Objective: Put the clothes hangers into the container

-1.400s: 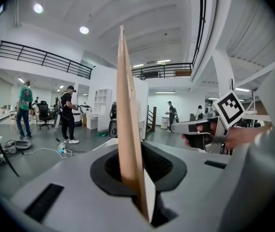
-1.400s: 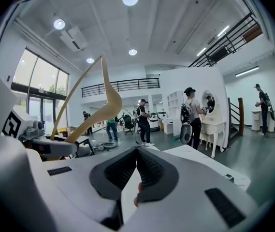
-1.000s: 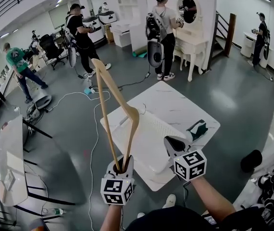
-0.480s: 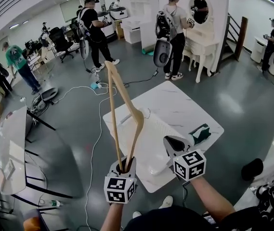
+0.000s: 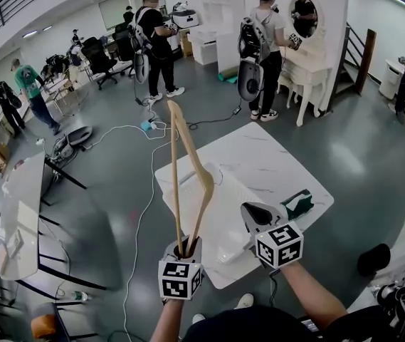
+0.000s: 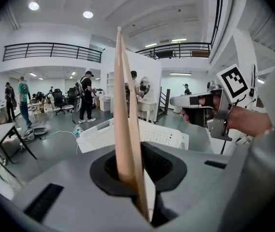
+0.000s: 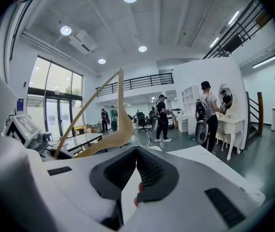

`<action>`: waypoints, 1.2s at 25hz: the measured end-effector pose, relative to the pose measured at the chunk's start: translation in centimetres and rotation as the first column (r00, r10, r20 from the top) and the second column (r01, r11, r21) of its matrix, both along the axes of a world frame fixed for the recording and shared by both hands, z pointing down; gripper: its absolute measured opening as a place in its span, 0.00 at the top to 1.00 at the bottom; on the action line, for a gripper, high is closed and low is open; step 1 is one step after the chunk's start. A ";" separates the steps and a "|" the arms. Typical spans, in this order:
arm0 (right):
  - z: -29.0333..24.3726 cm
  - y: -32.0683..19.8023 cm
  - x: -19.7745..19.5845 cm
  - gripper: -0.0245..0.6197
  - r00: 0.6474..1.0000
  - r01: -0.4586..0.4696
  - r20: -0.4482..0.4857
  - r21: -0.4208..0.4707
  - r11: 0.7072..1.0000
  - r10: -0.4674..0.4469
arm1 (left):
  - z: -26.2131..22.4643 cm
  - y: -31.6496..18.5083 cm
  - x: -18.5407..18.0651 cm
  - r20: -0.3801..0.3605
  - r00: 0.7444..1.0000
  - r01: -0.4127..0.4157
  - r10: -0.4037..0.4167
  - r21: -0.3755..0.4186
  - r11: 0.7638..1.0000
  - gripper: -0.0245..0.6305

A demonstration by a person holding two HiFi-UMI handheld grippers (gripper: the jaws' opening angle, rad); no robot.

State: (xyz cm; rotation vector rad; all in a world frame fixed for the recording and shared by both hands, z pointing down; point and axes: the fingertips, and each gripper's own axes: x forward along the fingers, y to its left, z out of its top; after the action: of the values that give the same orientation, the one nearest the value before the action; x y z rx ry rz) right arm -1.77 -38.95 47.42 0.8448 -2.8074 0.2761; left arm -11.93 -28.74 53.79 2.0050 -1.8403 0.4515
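the basket is open on top. the right gripper crowds its near corner, and the hanger rises by its left rim.

The left claw hides one end of the hanger; the right claw covers part of the container

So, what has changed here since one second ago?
The left gripper has tilted the wooden hanger from leaning left to nearly upright by the white basket, with its fingers still shut on it. The right gripper stays beside the basket, empty.
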 end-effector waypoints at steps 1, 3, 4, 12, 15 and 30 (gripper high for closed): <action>0.0 -0.1 0.0 0.93 1.000 0.004 0.000 0.000 1.000 -0.004 | 0.2 0.0 0.1 0.001 1.000 0.003 -0.003 -0.007 1.000 0.88; 0.1 -0.2 -0.1 0.93 1.000 0.012 -0.001 0.000 1.000 -0.012 | 0.6 0.1 0.2 0.000 1.000 0.008 -0.008 -0.019 1.000 0.88; 0.1 -0.3 -0.1 0.93 1.000 0.016 -0.002 0.000 1.000 -0.016 | 0.8 0.0 0.3 -0.002 1.000 0.011 -0.011 -0.024 1.000 0.88; 0.4 -1.1 -0.2 0.93 0.999 0.037 -0.002 -0.001 0.999 -0.037 | 2.9 -0.2 1.1 -0.026 1.000 0.008 -0.010 -0.087 0.996 0.88; 0.2 -1.2 -0.4 0.93 0.999 0.042 -0.001 0.000 0.999 -0.042 | 3.4 -0.2 1.5 -0.044 0.999 0.003 -0.008 -0.106 0.994 0.87; 1.0 -2.0 -0.2 0.93 0.999 0.037 -0.009 -0.013 0.999 -0.037 | 6.4 -0.5 1.9 -0.065 0.998 -0.010 -0.004 -0.208 0.978 0.87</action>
State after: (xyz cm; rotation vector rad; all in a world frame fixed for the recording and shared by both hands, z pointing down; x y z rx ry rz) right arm -1.94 -40.91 48.41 0.7882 -2.8068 0.2833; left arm -10.01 -29.25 60.23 1.8602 -1.6769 0.5491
